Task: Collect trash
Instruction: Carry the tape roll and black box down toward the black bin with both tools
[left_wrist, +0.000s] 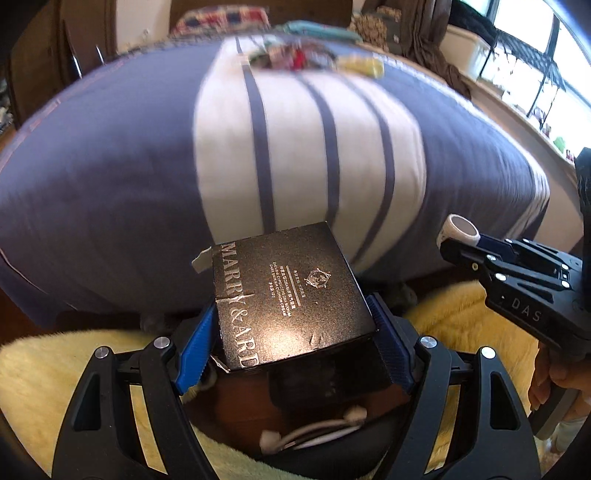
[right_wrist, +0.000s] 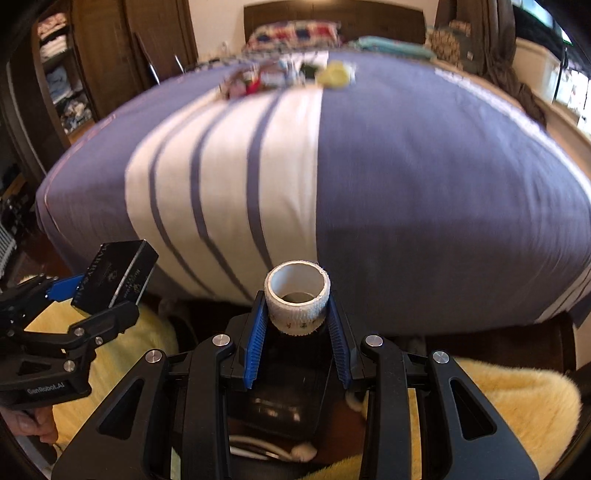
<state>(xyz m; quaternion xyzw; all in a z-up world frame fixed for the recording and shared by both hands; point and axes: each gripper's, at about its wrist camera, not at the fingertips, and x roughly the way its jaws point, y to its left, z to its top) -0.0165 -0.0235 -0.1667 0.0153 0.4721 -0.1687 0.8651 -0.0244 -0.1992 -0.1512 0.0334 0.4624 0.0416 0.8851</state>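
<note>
A black carton with silver lettering sits between the blue pads of my left gripper, which is shut on its two sides. The same carton and left gripper show at the lower left of the right wrist view. My right gripper is shut on a white tape roll, its hollow core facing up. That roll and the right gripper appear at the right of the left wrist view. Several small wrappers lie far off on the bed, blurred.
A bed with a blue and white striped cover fills the view ahead. A yellow fluffy rug lies on the floor below both grippers. Under them stands a dark container with white cables. A wardrobe stands at left.
</note>
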